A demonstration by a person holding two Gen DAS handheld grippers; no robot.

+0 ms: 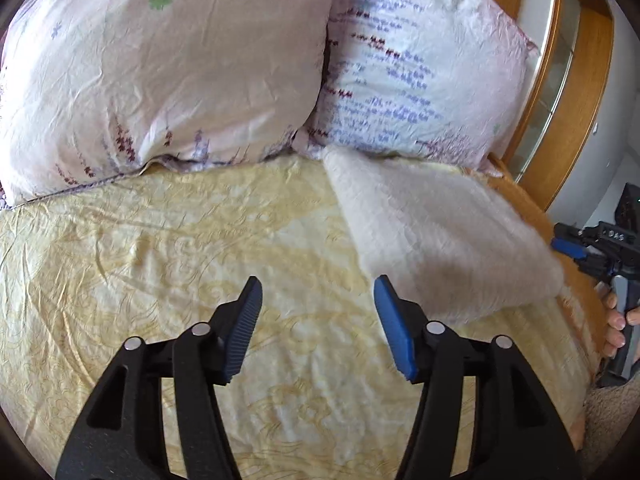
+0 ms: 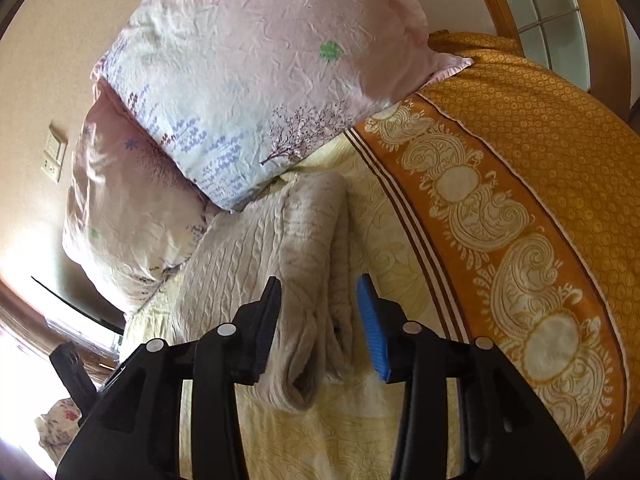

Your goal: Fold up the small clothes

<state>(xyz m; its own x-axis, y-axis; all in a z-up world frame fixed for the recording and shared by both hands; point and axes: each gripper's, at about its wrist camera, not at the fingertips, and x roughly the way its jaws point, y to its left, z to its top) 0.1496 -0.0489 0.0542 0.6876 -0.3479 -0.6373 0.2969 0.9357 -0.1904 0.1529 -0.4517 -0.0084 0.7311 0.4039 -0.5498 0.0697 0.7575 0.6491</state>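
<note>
A cream cable-knit garment [image 1: 436,232] lies folded on the yellow patterned bedsheet [image 1: 200,248], at the right near the pillows. My left gripper [image 1: 318,320] is open and empty above the sheet, just left of the garment's near corner. In the right wrist view the folded garment [image 2: 280,248] runs lengthwise away from me. My right gripper [image 2: 320,328] is open, its fingers on either side of the garment's rolled near end. The right gripper's body and the hand holding it [image 1: 612,280] show at the right edge of the left wrist view.
Two pink-and-white floral pillows [image 1: 160,72] [image 1: 416,76] lean at the head of the bed. An orange patterned bedspread [image 2: 540,200] covers the bed's edge beside the garment. A wooden frame with glass [image 1: 560,80] stands behind. A wall socket [image 2: 54,156] is on the wall.
</note>
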